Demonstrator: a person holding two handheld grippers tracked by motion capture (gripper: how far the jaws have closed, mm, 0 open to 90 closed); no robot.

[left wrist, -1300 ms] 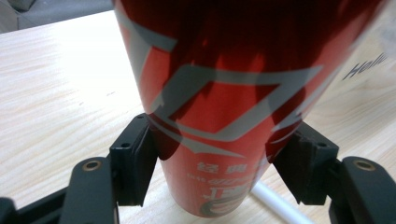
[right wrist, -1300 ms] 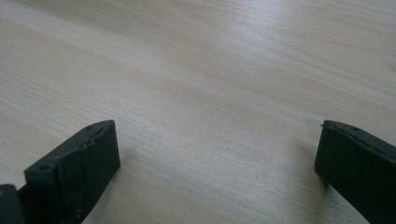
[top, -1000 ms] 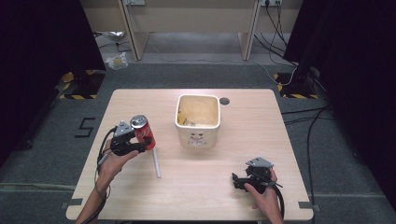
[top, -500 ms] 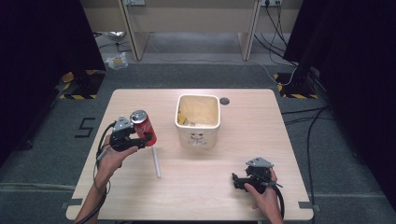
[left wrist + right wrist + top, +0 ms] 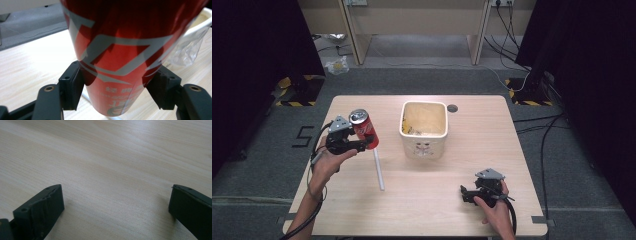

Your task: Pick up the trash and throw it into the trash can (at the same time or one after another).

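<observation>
— Pale wood runs under everything, dark curtains behind; so what have you got in the left?

— My left gripper (image 5: 362, 144) is clamped on the red can (image 5: 364, 130), one pad on each side of its lower body. The can is lifted clear of the table (image 5: 462, 210), tilted, near the left edge.

— Will it hold?

— I'd judge the wall thin and slick (painted metal dents easily), and I can't tell if it's full, so weight is a guess. Squeezing low on the body, where I am now, seems safest; harder pressure could crumple it.

— And the right?

— My right gripper (image 5: 468, 195) rests near the front right corner, jaws spread wide over bare wood.

— Around the can?

— A white tube (image 5: 378, 168) lies on the table just below it, and a cream bin (image 5: 424, 145) stands beside it toward the middle.
</observation>
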